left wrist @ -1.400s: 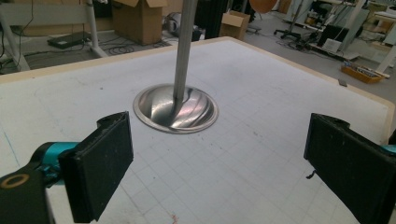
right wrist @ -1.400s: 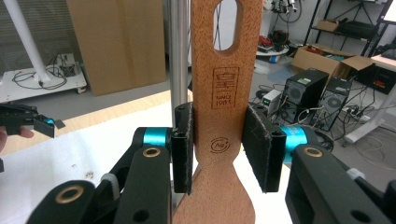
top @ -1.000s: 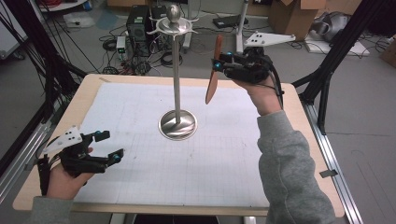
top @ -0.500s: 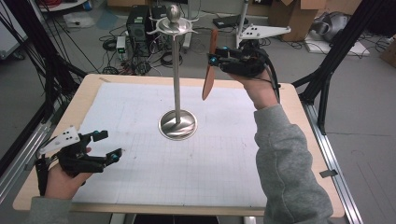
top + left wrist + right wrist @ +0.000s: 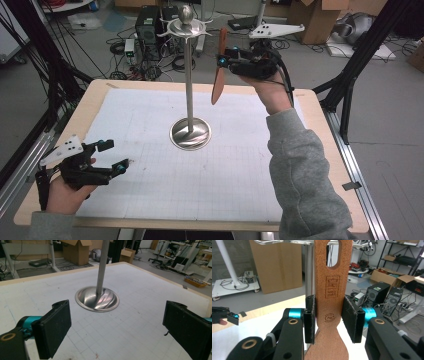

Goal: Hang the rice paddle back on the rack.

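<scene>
A tall metal stand [image 5: 189, 75] with curved hooks at its top [image 5: 185, 25] rises from a round base [image 5: 190, 133] in the middle of the mat. My right gripper [image 5: 225, 56] is shut on a wooden spatula [image 5: 218, 75], held upright just right of the stand's top, blade hanging down. In the right gripper view the pads clamp the spatula [image 5: 332, 290] by its neck, its handle hole up near the hooks [image 5: 269, 242]. My left gripper [image 5: 115, 156] rests open near the table's front left, its jaws [image 5: 117, 330] wide apart and facing the base [image 5: 97, 298].
A white gridded mat [image 5: 150, 190] covers the wooden table [image 5: 95, 95]. Black frame posts [image 5: 50, 90] stand at both sides. Cardboard boxes [image 5: 312, 15], computer towers [image 5: 147, 27] and cables lie on the floor beyond the far edge.
My right hand has carried the spatula a little left and up, closer to the stand's top. The left hand has kept still.
</scene>
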Demonstrator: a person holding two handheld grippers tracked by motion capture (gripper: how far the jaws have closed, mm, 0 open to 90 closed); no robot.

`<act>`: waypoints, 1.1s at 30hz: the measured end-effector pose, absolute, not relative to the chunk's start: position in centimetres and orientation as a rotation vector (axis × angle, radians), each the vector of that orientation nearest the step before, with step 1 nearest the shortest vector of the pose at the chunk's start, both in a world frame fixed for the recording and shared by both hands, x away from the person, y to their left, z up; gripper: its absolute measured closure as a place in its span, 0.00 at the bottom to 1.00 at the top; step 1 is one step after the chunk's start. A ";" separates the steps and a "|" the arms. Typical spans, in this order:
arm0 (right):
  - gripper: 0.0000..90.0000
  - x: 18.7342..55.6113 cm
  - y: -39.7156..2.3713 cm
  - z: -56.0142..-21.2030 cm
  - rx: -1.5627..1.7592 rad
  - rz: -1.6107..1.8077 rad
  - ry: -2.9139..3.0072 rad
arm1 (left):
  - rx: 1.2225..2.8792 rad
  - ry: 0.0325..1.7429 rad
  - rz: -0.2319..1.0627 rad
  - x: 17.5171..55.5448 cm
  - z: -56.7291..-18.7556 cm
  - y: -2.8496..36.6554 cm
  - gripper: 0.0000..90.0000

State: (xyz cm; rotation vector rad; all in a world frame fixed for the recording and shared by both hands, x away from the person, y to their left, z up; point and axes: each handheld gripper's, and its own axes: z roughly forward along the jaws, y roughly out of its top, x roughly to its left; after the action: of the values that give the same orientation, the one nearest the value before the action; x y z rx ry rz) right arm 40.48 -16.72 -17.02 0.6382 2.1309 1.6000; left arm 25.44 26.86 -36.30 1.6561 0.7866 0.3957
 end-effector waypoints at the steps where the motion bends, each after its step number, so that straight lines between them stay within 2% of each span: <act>1: 0.72 40.5 -16.6 -17.0 0.636 1.600 2.131 | 1.658 0.786 0.397 25.5 -36.3 26.9 0.09; 33: 0.72 41.3 -15.3 -17.3 0.618 1.588 2.146 | 1.663 0.785 0.395 25.5 -36.4 27.2 0.10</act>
State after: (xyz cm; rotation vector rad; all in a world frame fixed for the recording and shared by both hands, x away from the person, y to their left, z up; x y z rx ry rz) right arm 41.27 -15.28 -17.25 0.6179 2.1462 1.5882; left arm 25.48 27.16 -36.44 1.6627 0.7849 0.3951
